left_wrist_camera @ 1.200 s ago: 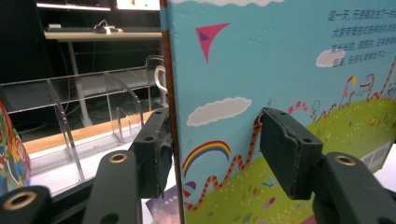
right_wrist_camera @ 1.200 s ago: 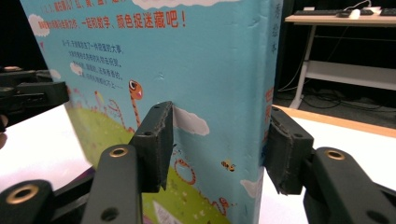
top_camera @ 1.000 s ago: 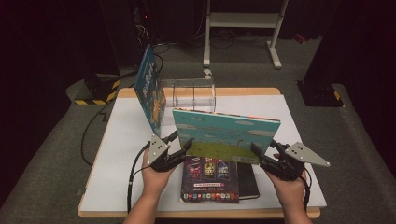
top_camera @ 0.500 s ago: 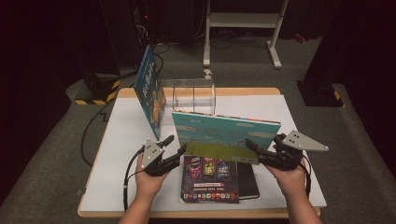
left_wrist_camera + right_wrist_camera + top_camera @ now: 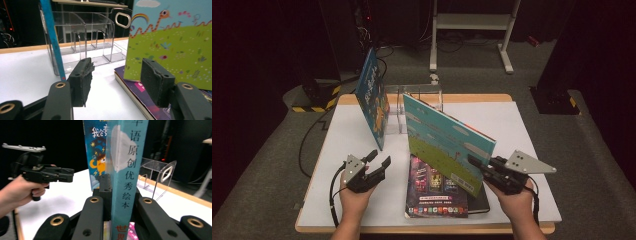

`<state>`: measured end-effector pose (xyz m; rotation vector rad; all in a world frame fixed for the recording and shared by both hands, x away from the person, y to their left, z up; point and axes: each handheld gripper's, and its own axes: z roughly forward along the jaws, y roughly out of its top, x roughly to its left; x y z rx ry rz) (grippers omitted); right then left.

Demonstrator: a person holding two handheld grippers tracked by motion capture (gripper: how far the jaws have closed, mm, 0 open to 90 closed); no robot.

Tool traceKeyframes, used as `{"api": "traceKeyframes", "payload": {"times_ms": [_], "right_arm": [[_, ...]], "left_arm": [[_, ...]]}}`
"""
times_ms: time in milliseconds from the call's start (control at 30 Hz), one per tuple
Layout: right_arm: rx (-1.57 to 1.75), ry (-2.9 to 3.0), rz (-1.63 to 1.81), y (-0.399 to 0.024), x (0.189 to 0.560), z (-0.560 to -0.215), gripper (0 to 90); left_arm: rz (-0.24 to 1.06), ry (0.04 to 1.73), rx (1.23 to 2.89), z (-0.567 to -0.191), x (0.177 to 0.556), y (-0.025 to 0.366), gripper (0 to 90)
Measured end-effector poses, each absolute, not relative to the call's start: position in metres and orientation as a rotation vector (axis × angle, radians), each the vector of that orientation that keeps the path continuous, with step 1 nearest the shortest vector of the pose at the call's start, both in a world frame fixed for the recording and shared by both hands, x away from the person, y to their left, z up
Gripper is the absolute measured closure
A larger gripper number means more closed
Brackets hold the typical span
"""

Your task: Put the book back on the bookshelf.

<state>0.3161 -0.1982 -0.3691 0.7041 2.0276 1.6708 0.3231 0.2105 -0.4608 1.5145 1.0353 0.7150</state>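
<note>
The green book (image 5: 447,145), a thin hardback with a glossy picture cover, stands tilted on its lower edge above the flat books (image 5: 437,192) near the bench's (image 5: 337,135) front edge, about six o'clock from the rack (image 5: 419,105). The right gripper (image 5: 477,164) clamps its spine end; those jaws have just been closing and now press on the book from both sides, probably so that one hand can steer it upright toward a slot. At nine o'clock from it the left gripper (image 5: 379,159) hangs with jaws partly apart and nothing between the ribbed rubber pads (image 5: 82,80), seemingly having let go. The rack is clear acrylic with curved dividers, at twelve o'clock. The blue book (image 5: 373,100) leans at its left end, stiff and thin-edged. The bench top is smooth white with a wood rim.
</note>
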Motion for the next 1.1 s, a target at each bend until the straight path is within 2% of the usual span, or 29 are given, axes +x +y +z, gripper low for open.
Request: {"api": "traceKeyframes", "payload": {"times_ms": [133, 533, 833, 1100], "right_arm": [[0.709, 2.003, 1.638, -0.174, 0.319, -0.368, 80.6], [0.762, 1.993, 1.661, -0.147, 0.341, -0.367, 80.6], [0.746, 2.032, 1.604, -0.111, 0.349, -0.363, 80.4], [0.779, 2.002, 1.604, -0.108, 0.345, -0.365, 79.6]], "left_arm": [[0.707, 1.046, 1.500, -0.461, 0.323, 0.214, 43.0], [0.687, 1.044, 1.481, -0.458, 0.322, 0.217, 43.9], [0.668, 1.021, 1.486, -0.454, 0.321, 0.210, 44.2], [0.655, 0.994, 1.490, -0.447, 0.323, 0.198, 45.2]]}}
